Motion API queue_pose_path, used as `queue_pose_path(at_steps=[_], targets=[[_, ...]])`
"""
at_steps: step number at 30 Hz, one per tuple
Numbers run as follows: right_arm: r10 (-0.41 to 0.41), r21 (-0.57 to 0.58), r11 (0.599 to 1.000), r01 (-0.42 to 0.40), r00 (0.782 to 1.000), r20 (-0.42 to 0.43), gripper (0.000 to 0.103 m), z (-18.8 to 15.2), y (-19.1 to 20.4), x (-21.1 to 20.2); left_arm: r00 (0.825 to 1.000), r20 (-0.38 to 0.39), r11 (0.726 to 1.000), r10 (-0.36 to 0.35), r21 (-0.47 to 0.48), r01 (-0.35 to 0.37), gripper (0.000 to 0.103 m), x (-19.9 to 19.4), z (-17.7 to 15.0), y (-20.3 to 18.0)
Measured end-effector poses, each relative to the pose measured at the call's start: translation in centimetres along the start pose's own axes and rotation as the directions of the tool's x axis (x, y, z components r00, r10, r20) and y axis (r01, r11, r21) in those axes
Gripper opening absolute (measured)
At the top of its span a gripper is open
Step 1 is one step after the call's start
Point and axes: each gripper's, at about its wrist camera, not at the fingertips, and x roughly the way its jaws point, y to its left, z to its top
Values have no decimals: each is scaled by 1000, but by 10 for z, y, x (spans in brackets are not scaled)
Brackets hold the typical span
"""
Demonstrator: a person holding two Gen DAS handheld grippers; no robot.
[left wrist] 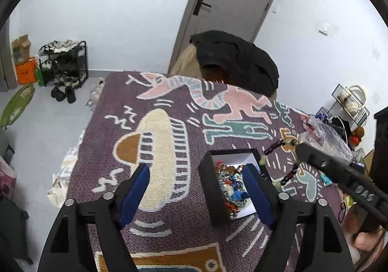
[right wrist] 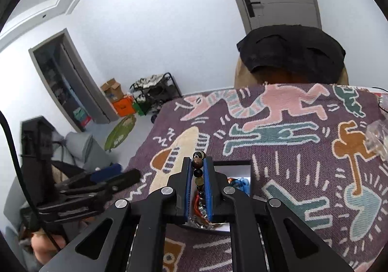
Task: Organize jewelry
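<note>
A black jewelry box (left wrist: 215, 196) with a white inside holds several tangled beads and chains (left wrist: 230, 184). It sits on the patterned purple cloth (left wrist: 157, 107). My left gripper (left wrist: 196, 180) is open, its right finger at the box's right side. My right gripper (right wrist: 198, 165) is shut on a bead bracelet (right wrist: 197, 170) of dark and pale green beads, held above the box (right wrist: 240, 167). In the left wrist view the bracelet (left wrist: 278, 163) hangs from the right gripper (left wrist: 300, 150) just right of the box.
Clear plastic bags (left wrist: 325, 133) lie at the cloth's right edge, with wire baskets (left wrist: 351, 102) beyond. A chair with a black garment (left wrist: 237, 61) stands behind the table. A shoe rack (left wrist: 63, 63) and boxes stand on the floor at the left.
</note>
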Motion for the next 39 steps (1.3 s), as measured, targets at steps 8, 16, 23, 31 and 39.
queue_pose_path(at_steps=[8,16,23,31,39], targets=[[-57,74,995,62,996,-75,69,-11,-21,15,1000,22,999,8,-33,-7,82,-8,-4,14],[-78,92,992,85,994,-78,69,-18,-37,-6,999,42,1000,5,-12,-4,88,-12,-7,0],[-80,102,991,88,993,-82,72,-24,-48,-24,999,41,1000,-7,23,6,91,-17,-10,-22],[-94,104,989,101,993,-64,89,-32,-56,-55,999,46,997,-23,74,19,94,-30,-15,-49],[-135,123,983,138,990,-33,103,-42,-69,-88,997,77,992,-32,127,22,102,-50,-22,-74]])
